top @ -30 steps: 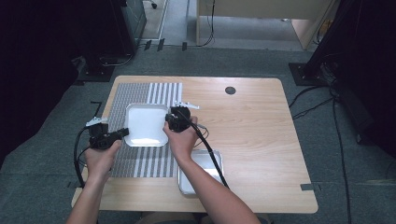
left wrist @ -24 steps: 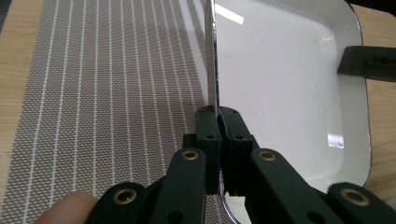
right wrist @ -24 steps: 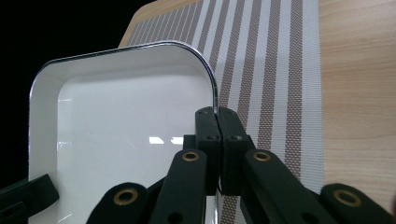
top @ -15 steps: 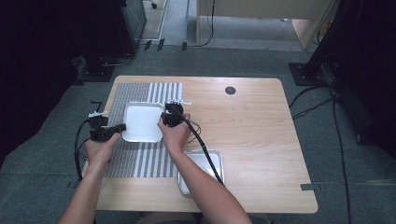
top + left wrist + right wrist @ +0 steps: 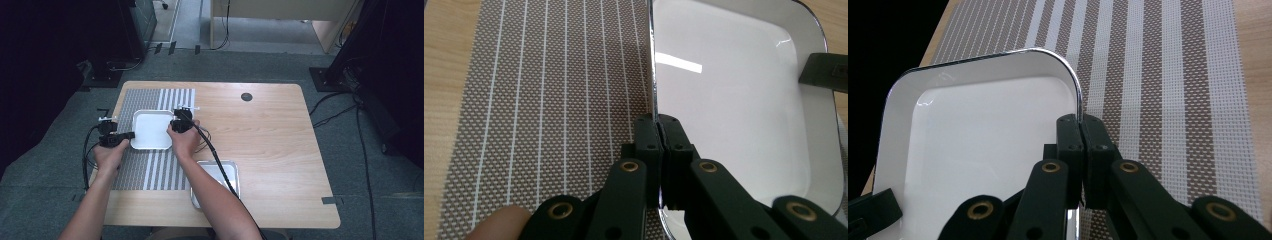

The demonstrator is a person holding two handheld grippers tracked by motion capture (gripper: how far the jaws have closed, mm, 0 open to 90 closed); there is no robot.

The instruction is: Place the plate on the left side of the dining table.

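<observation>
Square white enamel tray with a thin dark rim, lying on the striped woven placemat at the table's 9 to 10 o'clock side in the high view

Pinched on opposite edges: left gripper clamped on the rim at the tray's 9 o'clock side, right gripper clamped on the rim at its 3 o'clock side

Seen along the left gripper in its own view: jaws pressed together with the tray's edge nipped between the pads, finely striped brown mat at 9 o'clock, the tip of the other gripper at 3 o'clock on the far rim

Seen along the right gripper in its own view: jaws likewise closed onto the rim just below the tray's rounded corner, broad-striped mat at 3 o'clock

Shallow metal tray at 6 o'clock of the table, well apart from the white one, partly under the right forearm

Small dark round grommet in the tabletop at 12 o'clock
</observation>
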